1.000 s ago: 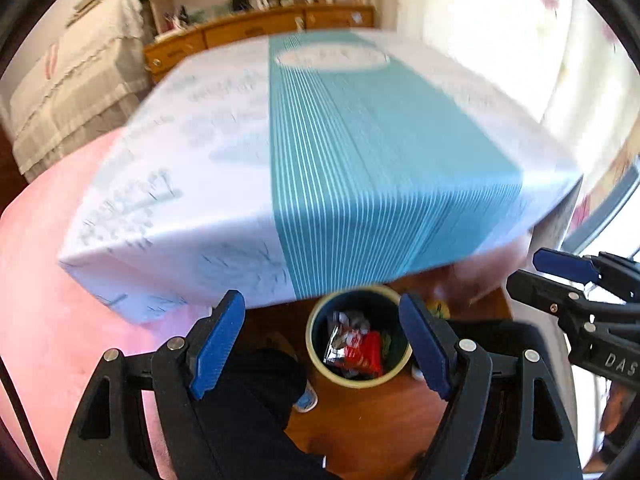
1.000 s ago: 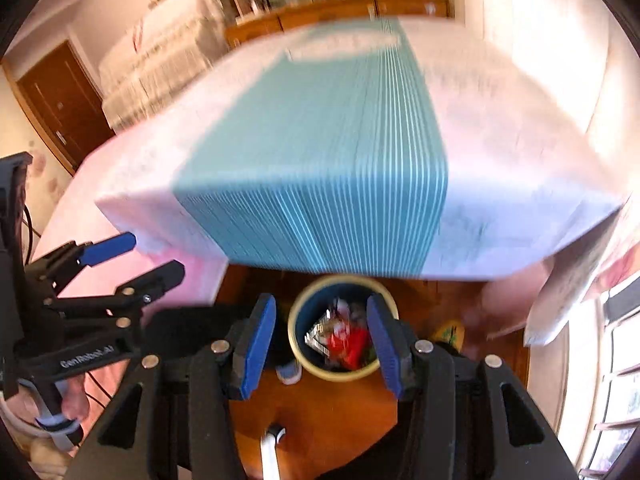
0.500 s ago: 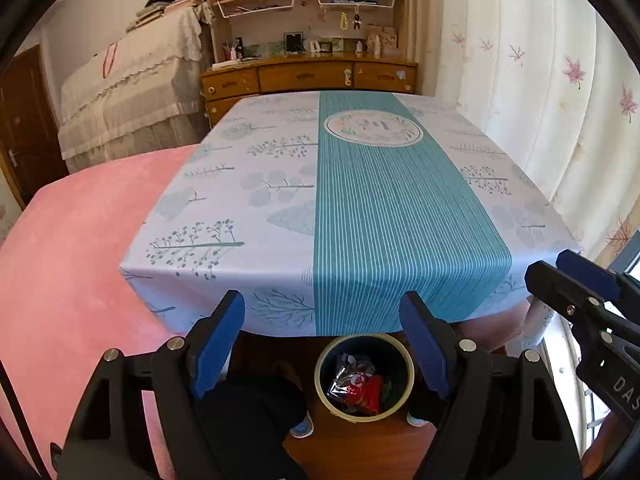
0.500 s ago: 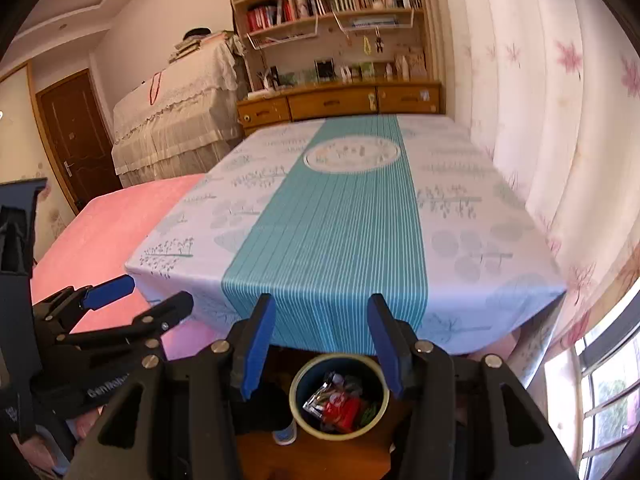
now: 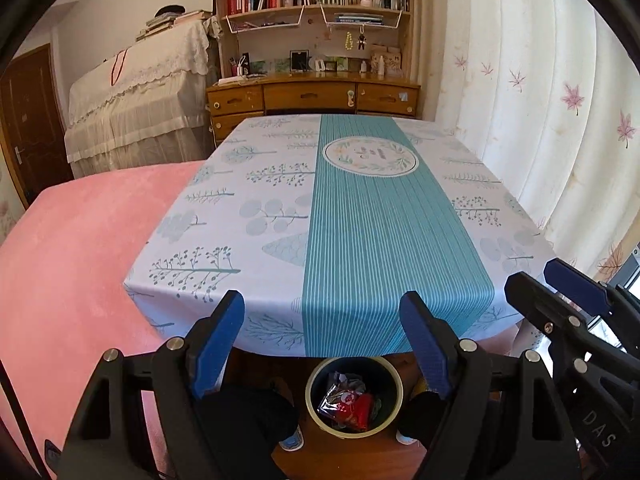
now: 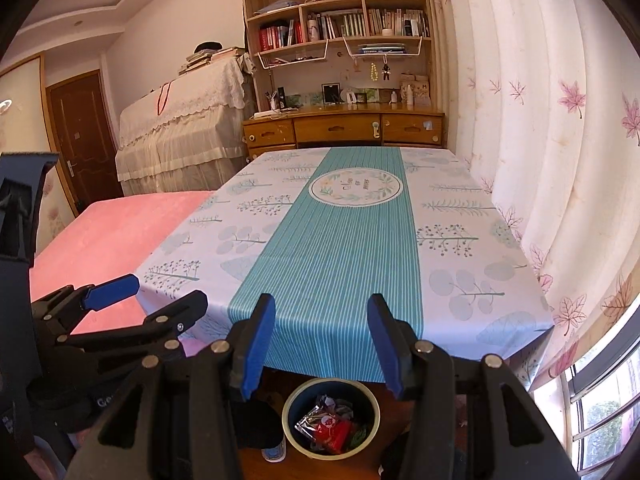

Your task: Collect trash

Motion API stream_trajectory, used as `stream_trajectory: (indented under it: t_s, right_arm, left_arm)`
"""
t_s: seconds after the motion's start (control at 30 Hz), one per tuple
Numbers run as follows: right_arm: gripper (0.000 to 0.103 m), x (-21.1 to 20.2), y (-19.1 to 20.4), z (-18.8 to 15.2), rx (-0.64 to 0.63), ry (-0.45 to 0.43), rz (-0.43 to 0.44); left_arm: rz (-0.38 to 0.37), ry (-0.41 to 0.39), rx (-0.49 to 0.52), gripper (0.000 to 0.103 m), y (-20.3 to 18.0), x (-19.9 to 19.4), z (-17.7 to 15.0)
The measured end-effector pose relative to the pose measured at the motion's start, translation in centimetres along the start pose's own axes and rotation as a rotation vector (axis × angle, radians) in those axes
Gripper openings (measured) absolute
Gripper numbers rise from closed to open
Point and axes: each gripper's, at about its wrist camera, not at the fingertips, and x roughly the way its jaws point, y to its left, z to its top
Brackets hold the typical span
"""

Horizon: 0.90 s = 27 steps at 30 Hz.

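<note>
Both grippers have risen since a second ago, so the table (image 5: 260, 216) with its white and teal cloth now spreads out ahead in sharp view instead of looming blurred overhead. Left gripper (image 5: 322, 344) and right gripper (image 6: 322, 346) hang side by side at the table's near edge, jaws apart and gripping nothing. Below them, on the wooden floor by that near edge, stands the round bin (image 5: 390, 420); the trash (image 5: 346, 402), crumpled silver and red wrappers, lies inside it.

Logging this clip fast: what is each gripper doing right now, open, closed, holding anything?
Left gripper: jaws open, holding nothing.
Right gripper: jaws open, holding nothing.
</note>
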Motion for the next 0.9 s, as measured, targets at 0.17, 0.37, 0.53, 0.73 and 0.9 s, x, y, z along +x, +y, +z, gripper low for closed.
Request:
stream_trajectory:
  t_s: [0.17,0.37,0.53,0.73,0.9]
  right_arm:
    - [0.049,-0.27,-0.29,0.32,0.006,-0.012,0.005]
    - [0.049,-0.35,-0.33,0.37,0.011,-0.009,0.007]
    - [0.049,-0.38,-0.49,0.36,0.01,-0.004,0.004]
    - [0.049,-0.41,-0.53,0.29,0.01,-0.003,0.004]
    - [0.049,-0.42,-0.57,0.3,0.012,-0.001,0.006]
  left_arm:
    - [-0.009,0.01,-0.006,0.079,-0.31,0.04,0.18]
    - [-0.011,0.015,-0.01,0.079,-0.56,-0.01,0.24]
    - [-0.011,0.015,-0.019,0.079,-0.62,-0.27,0.14]
    - [-0.005,0.015,-0.027,0.079,-0.63,-0.37,-0.02]
    - [-0.003,0.019,-0.031,0.079,-0.64,-0.46,-0.06]
